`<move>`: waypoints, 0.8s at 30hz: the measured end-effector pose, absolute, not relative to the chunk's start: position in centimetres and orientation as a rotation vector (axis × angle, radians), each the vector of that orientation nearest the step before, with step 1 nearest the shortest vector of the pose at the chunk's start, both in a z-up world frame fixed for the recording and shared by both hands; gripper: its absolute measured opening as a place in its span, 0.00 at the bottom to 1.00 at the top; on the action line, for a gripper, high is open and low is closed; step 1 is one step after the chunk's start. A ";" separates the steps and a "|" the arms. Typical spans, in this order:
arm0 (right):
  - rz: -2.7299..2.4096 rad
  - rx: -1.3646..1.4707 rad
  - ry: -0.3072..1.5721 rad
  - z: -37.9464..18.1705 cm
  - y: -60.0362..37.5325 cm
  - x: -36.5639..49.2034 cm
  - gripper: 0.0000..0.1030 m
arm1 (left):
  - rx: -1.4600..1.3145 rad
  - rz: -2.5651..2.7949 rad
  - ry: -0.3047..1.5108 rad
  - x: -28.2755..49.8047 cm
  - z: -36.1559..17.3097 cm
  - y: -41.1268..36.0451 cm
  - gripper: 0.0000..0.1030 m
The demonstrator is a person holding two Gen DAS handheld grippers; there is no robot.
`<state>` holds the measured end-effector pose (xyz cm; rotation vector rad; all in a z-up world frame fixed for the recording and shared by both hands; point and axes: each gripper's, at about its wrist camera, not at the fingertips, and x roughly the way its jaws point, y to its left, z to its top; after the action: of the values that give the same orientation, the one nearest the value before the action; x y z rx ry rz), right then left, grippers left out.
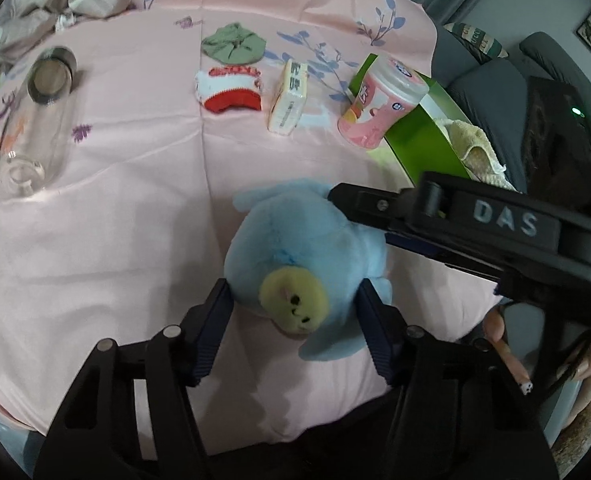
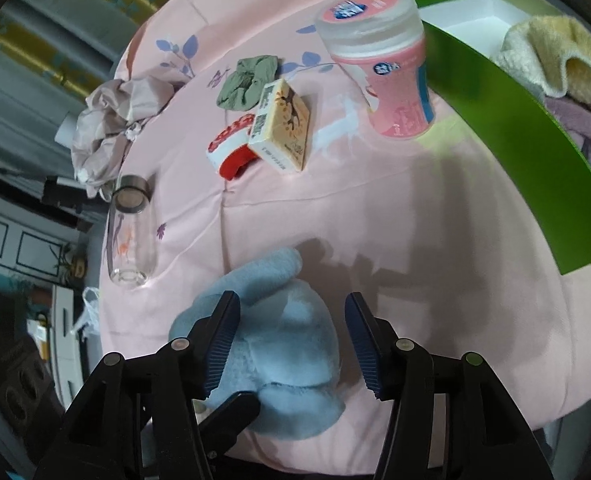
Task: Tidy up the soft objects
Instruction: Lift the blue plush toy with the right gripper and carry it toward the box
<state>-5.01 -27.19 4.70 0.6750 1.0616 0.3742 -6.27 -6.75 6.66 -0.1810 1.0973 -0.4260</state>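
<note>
From the left wrist camera, the left gripper (image 1: pixel 293 312) had its jaws pressed against both sides of one blue plush toy (image 1: pixel 307 256), which lay near the front edge of the pink sheet (image 1: pixel 135 208) covering the worktop. Only this view showed the toy's yellow face. The right gripper (image 1: pixel 447 216) reached in from the right, touching the plush. Beyond lay one green scrunchie (image 1: pixel 233 44), one red-and-white sock (image 1: pixel 231 90), one tissue pack (image 1: pixel 289 98), one pink canister (image 1: pixel 379 104) and one glass bottle (image 1: pixel 41 120).

From the right wrist camera, the right gripper's jaws stood apart, the plush between them. This view alone showed inside the green box (image 2: pixel 515 120) at the right edge, where one cream towel (image 2: pixel 555 52) lay.
</note>
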 end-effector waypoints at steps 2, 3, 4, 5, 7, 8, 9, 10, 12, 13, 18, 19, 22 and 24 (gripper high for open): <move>0.396 0.710 1.075 4.0 -27.4 -4.5 0.54 | -0.171 -0.419 1.093 -6.2 6.6 -7.1 0.59; 0.404 0.723 1.077 3.9 -27.4 -4.4 0.54 | -0.172 -0.417 1.092 -6.1 6.6 -7.1 0.58; 0.417 0.735 1.075 3.7 -27.4 -4.2 0.54 | -0.176 -0.414 1.093 -6.0 6.6 -7.1 0.58; 0.438 0.753 1.071 3.4 -27.5 -4.1 0.54 | -0.178 -0.411 1.094 -6.0 6.6 -7.2 0.58; 0.470 0.784 1.068 3.0 -27.5 -4.1 0.54 | -0.178 -0.403 1.096 -6.0 6.5 -7.3 0.58; 0.481 0.790 1.064 3.0 -27.6 -4.1 0.52 | -0.178 -0.400 1.095 -6.1 6.6 -7.4 0.58; 0.500 0.799 1.056 3.1 -27.7 -4.2 0.49 | -0.178 -0.397 1.096 -6.1 6.6 -7.4 0.58; 0.503 0.803 1.056 3.1 -27.8 -4.2 0.49 | -0.176 -0.393 1.097 -6.1 6.8 -7.6 0.58; 0.497 0.802 1.039 3.5 -28.1 -4.5 0.48 | -0.172 -0.396 1.090 -6.1 7.3 -7.9 0.58; 0.492 0.807 1.022 3.9 -28.5 -4.7 0.48 | -0.173 -0.399 1.083 -6.2 7.6 -8.1 0.58; 0.475 0.823 0.917 6.9 -31.0 -5.4 0.48 | -0.143 -0.446 0.994 -6.1 10.8 -9.6 0.58; 0.465 0.823 0.893 7.7 -31.6 -5.5 0.48 | -0.142 -0.455 0.981 -5.9 11.4 -10.0 0.58; 0.435 0.828 0.800 10.3 -33.8 -5.7 0.48 | -0.119 -0.492 0.911 -5.3 14.1 -11.4 0.58; 0.420 0.830 0.742 11.7 -35.1 -5.9 0.48 | -0.106 -0.516 0.865 -4.7 15.9 -12.5 0.58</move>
<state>-5.86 -35.09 11.75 0.8303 0.7417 0.4195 -4.75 -12.53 15.92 -0.1062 0.8651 -0.5156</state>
